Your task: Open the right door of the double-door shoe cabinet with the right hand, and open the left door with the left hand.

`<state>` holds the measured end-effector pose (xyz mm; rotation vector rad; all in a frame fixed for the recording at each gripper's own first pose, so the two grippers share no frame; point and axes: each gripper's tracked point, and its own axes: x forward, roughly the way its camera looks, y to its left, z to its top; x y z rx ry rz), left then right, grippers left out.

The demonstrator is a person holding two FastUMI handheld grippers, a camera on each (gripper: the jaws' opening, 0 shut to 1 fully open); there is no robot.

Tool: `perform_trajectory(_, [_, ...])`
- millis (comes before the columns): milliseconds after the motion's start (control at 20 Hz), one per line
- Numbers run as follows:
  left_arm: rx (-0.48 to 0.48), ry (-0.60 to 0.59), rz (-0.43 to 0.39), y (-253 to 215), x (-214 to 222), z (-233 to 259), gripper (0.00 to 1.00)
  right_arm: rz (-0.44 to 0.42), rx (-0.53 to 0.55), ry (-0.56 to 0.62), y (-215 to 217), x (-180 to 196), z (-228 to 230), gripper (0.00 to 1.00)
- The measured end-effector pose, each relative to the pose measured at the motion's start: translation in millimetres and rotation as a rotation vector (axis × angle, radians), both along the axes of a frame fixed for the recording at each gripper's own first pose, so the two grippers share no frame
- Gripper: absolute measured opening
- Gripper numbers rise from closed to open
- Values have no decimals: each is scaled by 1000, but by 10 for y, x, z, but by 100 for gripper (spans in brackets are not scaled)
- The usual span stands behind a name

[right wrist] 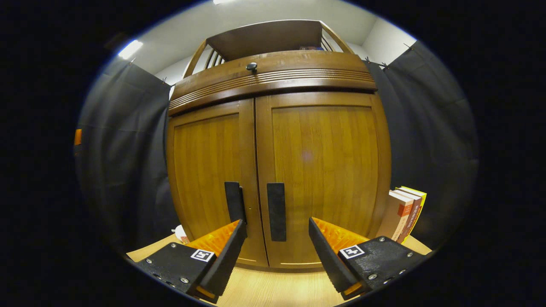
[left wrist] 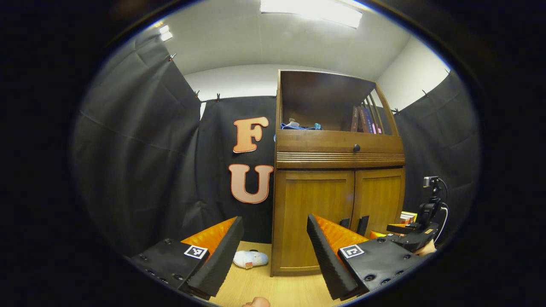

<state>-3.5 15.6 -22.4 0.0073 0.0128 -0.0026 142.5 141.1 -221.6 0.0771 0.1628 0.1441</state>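
Right claw lined up on the right door handle; both doors shut.

Right claw (right wrist: 277, 243) gapes empty, right door's upright handle (right wrist: 276, 211) dead ahead between its fingers. Left claw (left wrist: 275, 251), open too, hangs farther back, facing the left door (left wrist: 313, 215).

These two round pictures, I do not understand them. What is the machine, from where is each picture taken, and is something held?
There is no robot here. A person holds a two-finger gripper in each hand, and a camera rides on each one.

The left gripper view looks from farther back. The left gripper is open and holds nothing. The other gripper shows at the right, near the shoe cabinet. A white soft thing lies on the wooden surface beside the cabinet.

The right gripper view is close to the doors. The right gripper is open, with the right door's handle between its fingers' line; touching cannot be told. Both doors look closed. Books stand to the right.
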Motion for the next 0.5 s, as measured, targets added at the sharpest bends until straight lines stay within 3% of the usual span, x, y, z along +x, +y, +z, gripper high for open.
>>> perform_trajectory(100, [15, -3, 14, 67, 50, -15, 97, -18, -9, 10, 14, 170, -110, 89])
perform_trajectory(150, [18, 0, 17, 91, 71, -31, 96, -22, -11, 20, 31, 256, -162, 94])
perform_trajectory(200, [18, 4, 18, 116, 108, -62, 96, -23, -7, 29, 58, 317, -205, 80])
perform_trajectory(250, [20, 4, 14, 112, 136, -72, 96, -26, -2, 35, 82, 381, -246, 84])
perform_trajectory(450, [20, 6, 12, 149, 203, -135, 96, -47, 4, 32, 93, 613, -305, 76])
perform_trajectory(500, [16, 9, 13, 157, 208, -161, 96, -53, 1, 30, 92, 650, -317, 82])
